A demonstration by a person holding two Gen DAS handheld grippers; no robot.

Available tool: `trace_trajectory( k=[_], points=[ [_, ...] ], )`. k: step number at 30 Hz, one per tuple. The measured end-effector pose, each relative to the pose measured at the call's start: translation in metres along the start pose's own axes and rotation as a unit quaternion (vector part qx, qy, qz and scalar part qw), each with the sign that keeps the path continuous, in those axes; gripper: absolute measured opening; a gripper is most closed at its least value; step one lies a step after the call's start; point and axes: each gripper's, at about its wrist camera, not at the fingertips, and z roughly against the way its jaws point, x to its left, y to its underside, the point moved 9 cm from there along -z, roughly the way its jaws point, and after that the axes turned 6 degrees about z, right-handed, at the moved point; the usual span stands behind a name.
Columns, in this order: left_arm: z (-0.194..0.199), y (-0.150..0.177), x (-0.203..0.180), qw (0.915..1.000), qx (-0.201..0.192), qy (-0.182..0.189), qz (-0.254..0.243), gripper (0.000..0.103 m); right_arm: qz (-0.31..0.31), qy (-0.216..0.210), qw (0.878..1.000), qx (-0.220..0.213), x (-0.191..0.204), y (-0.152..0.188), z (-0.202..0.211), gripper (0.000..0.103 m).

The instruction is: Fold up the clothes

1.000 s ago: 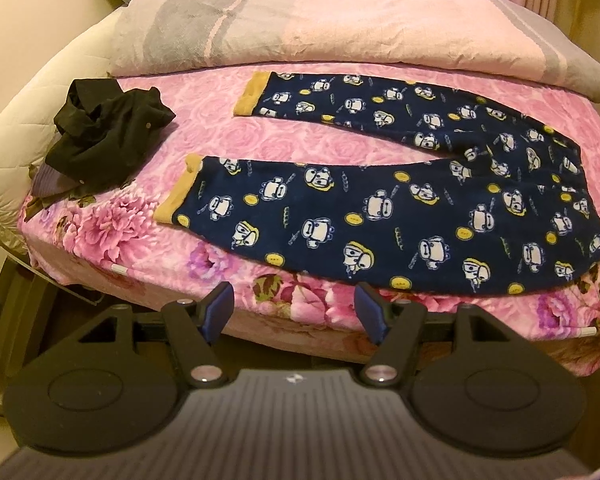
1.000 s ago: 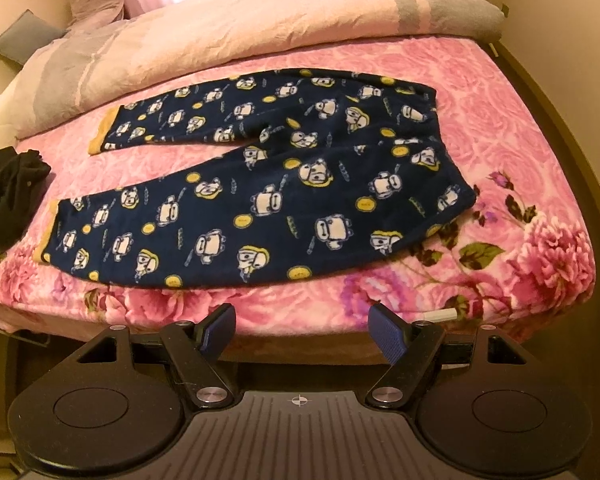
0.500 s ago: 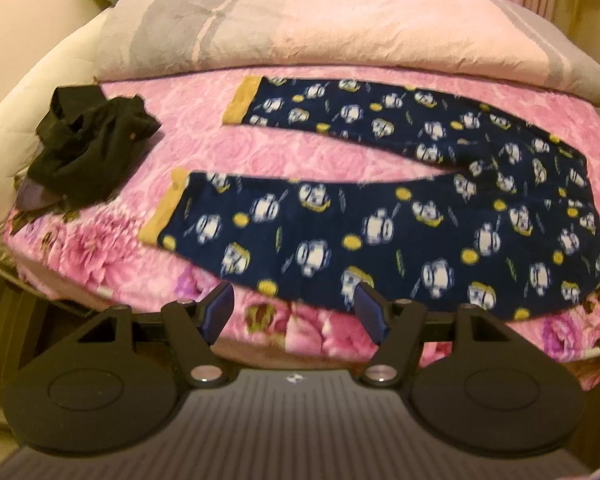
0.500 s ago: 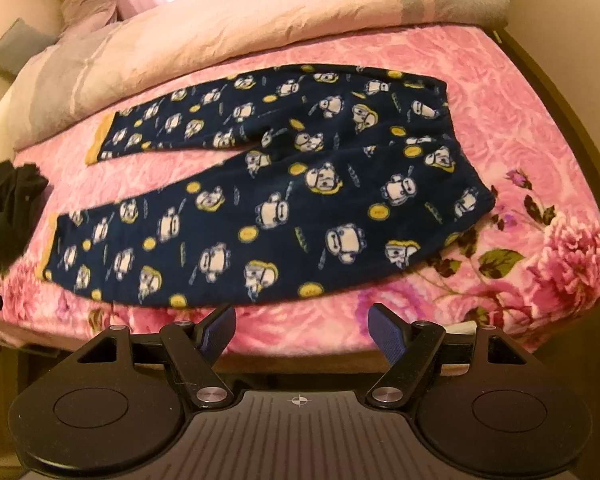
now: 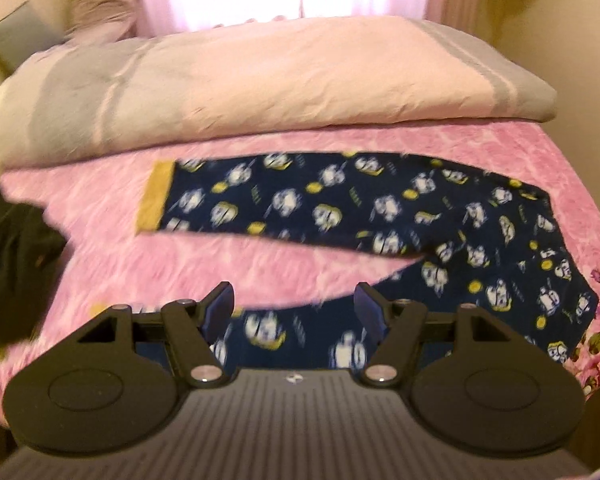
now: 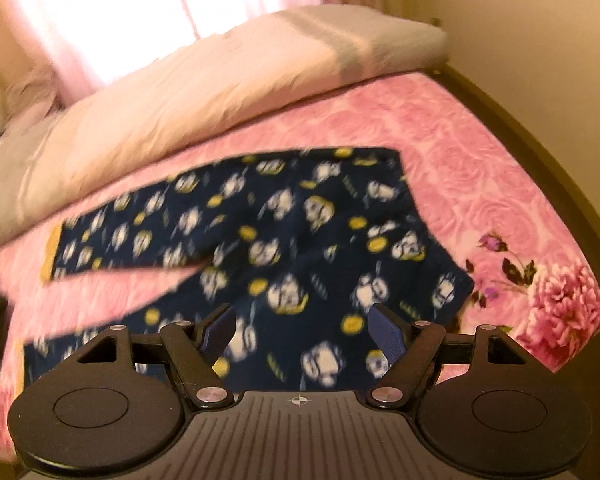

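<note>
Navy pajama pants point(image 5: 380, 216) with a white-and-yellow cartoon print, spread flat on the pink floral bed point(image 5: 228, 264), legs splayed apart. Yellow cuff point(image 5: 154, 200) on the far leg, at the pants' left end. Folded pink-and-grey duvet point(image 5: 260, 88) just behind the pants, bright curtained window further back. Black crumpled garment point(image 5: 8, 272) well off to the pants' left, near the bed edge. Left tongs point(image 5: 296, 314) hovering over the near leg, jaws apart, nothing between the blue pads point(image 5: 220, 312). Whole shot pretty blurry.
</note>
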Motion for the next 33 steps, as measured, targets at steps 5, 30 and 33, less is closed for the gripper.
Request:
trace_trajectory(
  k=[5,30,33],
  points=[
    [-0.050,-0.032,-0.003,0.9981,0.007,0.037,-0.049,0.063,-0.032,0.030,0.999,0.004,-0.008,-0.013,-0.029,0.076],
    [-0.365,-0.108,-0.069,0.9715,0.009,0.091,-0.219,0.063,0.208,0.029,0.977,0.035,-0.050,-0.136,-0.345,0.076],
    [-0.393,-0.129,-0.076,0.9588,-0.009,0.092,-0.269,0.063,0.273,0.021,0.961,0.030,-0.042,-0.152,-0.374,0.076]
  ],
)
